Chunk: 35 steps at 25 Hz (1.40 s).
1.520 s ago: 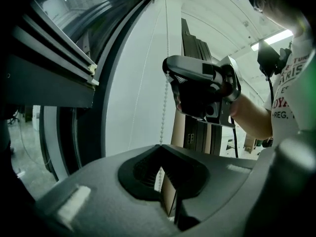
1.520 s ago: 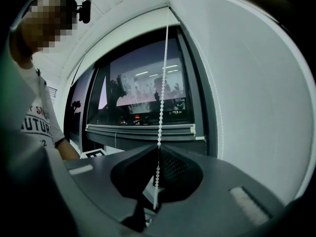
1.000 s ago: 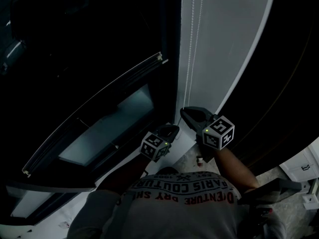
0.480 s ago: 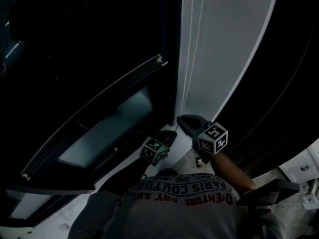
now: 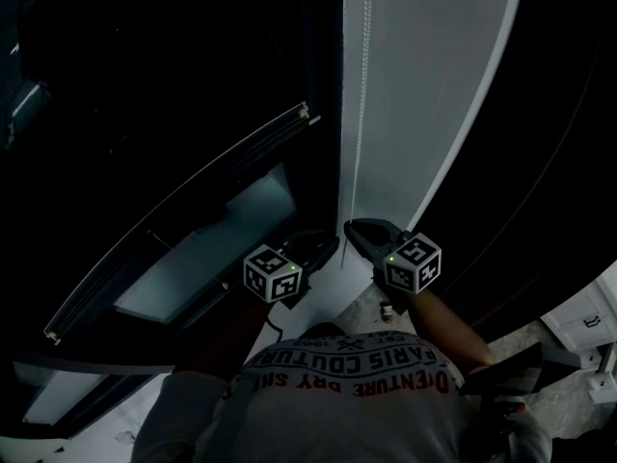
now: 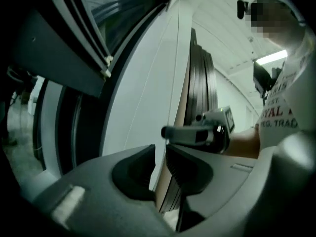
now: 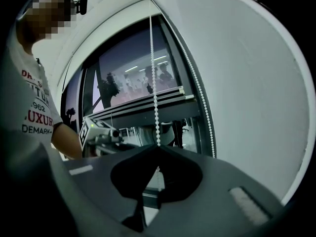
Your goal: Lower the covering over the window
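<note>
A white bead chain (image 5: pixel 362 95) hangs along the pale wall beside the dark window. My right gripper (image 5: pixel 351 230) is shut on one strand of that bead chain (image 7: pixel 153 88), which runs straight up from the closed jaws. The second strand (image 7: pixel 200 100) hangs free to its right. The blind's bottom rail (image 5: pixel 183 199) crosses the window partway down, and it shows as rail (image 7: pixel 143 102) with glass below it. My left gripper (image 5: pixel 328 246) sits just left of the right one. Its jaws (image 6: pixel 160 164) stand a little apart with nothing between them.
The window frame (image 5: pixel 323 114) runs between the glass and the pale wall (image 5: pixel 434 75). A dark panel (image 5: pixel 569 143) borders the wall on the right. The person's printed shirt (image 5: pixel 352 374) fills the bottom of the head view. White furniture (image 5: pixel 588 326) stands at far right.
My left gripper has shifted left and slightly up. My right gripper has dropped a little along the chain, still closed. The blind's rail looks unchanged.
</note>
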Available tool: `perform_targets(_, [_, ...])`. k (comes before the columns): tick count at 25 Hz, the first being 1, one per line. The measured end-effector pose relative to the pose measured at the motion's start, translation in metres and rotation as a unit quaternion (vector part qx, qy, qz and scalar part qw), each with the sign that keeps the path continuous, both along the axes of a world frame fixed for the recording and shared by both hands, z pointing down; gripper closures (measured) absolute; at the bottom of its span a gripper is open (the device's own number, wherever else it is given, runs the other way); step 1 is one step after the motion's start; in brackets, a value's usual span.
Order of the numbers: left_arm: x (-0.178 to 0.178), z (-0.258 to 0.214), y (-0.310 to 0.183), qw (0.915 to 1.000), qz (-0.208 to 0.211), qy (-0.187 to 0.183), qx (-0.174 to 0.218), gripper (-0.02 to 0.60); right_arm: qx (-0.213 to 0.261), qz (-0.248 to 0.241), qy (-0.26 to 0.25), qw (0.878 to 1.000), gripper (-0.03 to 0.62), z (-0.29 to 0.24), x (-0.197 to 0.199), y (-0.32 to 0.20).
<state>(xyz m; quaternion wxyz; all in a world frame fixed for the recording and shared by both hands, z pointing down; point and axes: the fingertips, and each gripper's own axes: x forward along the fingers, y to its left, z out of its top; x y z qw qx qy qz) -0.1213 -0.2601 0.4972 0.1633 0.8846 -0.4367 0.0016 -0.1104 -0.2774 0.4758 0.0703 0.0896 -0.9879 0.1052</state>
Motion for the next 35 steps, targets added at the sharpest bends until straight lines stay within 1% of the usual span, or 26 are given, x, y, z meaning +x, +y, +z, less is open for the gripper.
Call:
perform_targets(2, [-0.002, -0.04, -0.004, 0.9988, 0.013, 0.029, 0.037, 0.508, 0.0, -0.002, 0.001, 1.0, 0.586, 0.001, 0.0, 0.002])
perform_targets(4, [-0.003, -0.08, -0.011, 0.9963, 0.022, 0.036, 0.074, 0.506, -0.001, -0.005, 0.001, 1.0, 0.586, 0.002, 0.0, 0.004])
perform_targets(6, [0.0, -0.117, -0.016, 0.9934, 0.032, 0.033, 0.105, 0.504, -0.001, -0.006, 0.0, 1.0, 0.586, 0.003, 0.001, 0.006])
perform_targets(8, [0.006, -0.149, -0.018, 0.9903, 0.049, 0.027, 0.127, 0.491, 0.0, -0.008, -0.001, 1.0, 0.586, 0.002, 0.002, 0.008])
perform_targets(11, [0.014, -0.18, -0.022, 0.9877, 0.066, 0.012, 0.141, 0.489, 0.0, -0.011, 0.0, 1.0, 0.586, 0.001, 0.003, 0.015])
perform_targets(15, [0.025, -0.198, -0.026, 0.9864, 0.075, -0.004, 0.146, 0.491, -0.001, -0.013, -0.001, 1.0, 0.586, 0.0, 0.005, 0.021])
perform_targets(20, [0.03, -0.2, -0.027, 0.9878, 0.068, -0.026, 0.138, 0.496, 0.003, -0.015, 0.004, 1.0, 0.586, -0.002, 0.008, 0.028])
perform_targets(22, [0.032, -0.199, -0.026, 0.9877, 0.068, -0.034, 0.137, 0.558, 0.005, -0.012, 0.005, 1.0, 0.586, -0.002, 0.01, 0.028])
perform_targets(24, [0.033, -0.198, -0.023, 0.9868, 0.072, -0.039, 0.14, 0.563, 0.004, -0.011, 0.005, 1.0, 0.586, -0.002, 0.012, 0.029])
perform_targets(29, [0.029, -0.199, -0.02, 0.9871, 0.071, -0.029, 0.141, 0.571, 0.0, -0.012, 0.001, 1.0, 0.586, -0.003, 0.009, 0.033])
perform_targets(33, [0.025, -0.2, -0.019, 0.9872, 0.065, -0.019, 0.144, 0.572, -0.023, -0.014, -0.01, 1.0, 0.586, -0.003, 0.009, 0.033])
perform_targets(35, [0.023, -0.2, -0.019, 0.9877, 0.064, -0.01, 0.142, 0.572, -0.025, -0.015, -0.009, 1.0, 0.586, -0.003, 0.008, 0.032])
